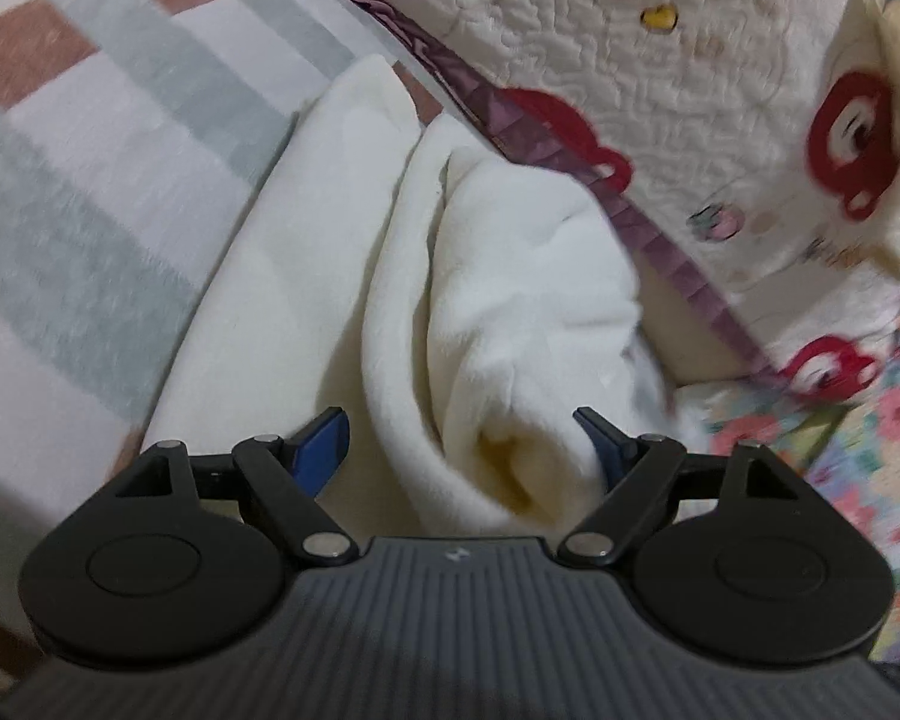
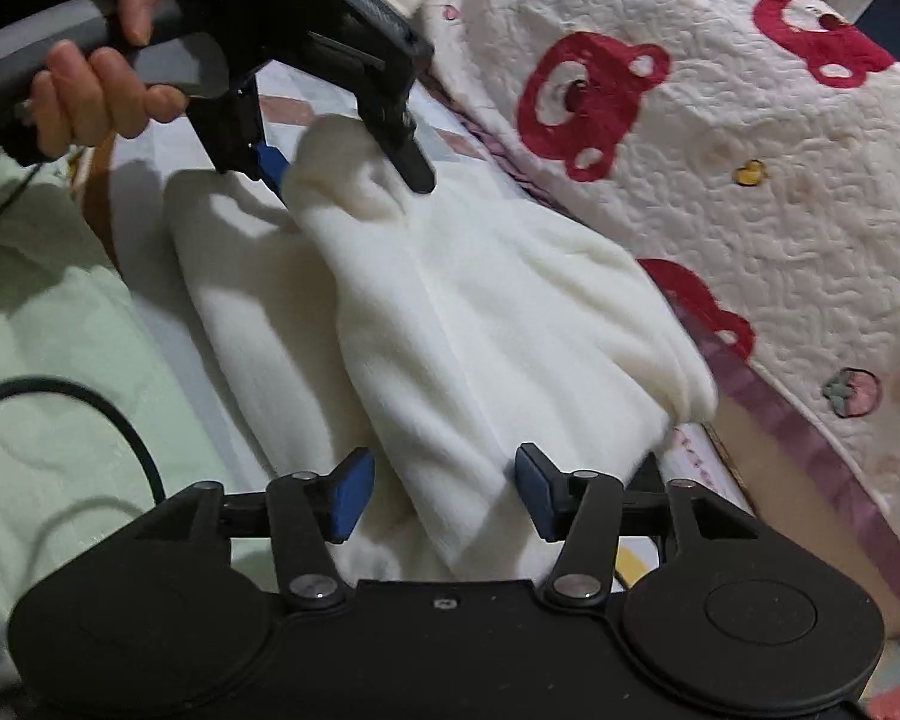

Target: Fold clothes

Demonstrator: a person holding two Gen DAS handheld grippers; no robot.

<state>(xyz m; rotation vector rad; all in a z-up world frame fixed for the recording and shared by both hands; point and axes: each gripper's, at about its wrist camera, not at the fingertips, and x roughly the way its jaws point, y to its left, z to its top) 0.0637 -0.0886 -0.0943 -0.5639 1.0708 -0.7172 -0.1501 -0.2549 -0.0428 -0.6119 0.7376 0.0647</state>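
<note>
Cream fleece garment [image 2: 498,324] lies on the bed, along the purple-trimmed edge of the bear-print quilt [image 2: 720,138], with the checked sheet [image 1: 90,150] on its far side. One layer lies flat on the bed; a second layer is lifted over it as a long ridge between my two grippers.

Left gripper [image 1: 462,450]: jaws fairly wide, a thick bunched roll of fleece filling the gap between the blue pads [image 1: 324,444]. The right wrist view shows the same gripper pinching the fabric's end, so I read it as holding the garment. Right gripper [image 2: 444,498]: pads spread partway with a fold of fleece between them; I cannot tell whether they bear on it.

Judged step: carrying the raised layer across to lay a fold. To do it well: keep both ends level and the ridge taut, match the lifted edge to the flat layer's edge, and keep clear of the quilt trim. Fleece is bulky; it may slip.
</note>
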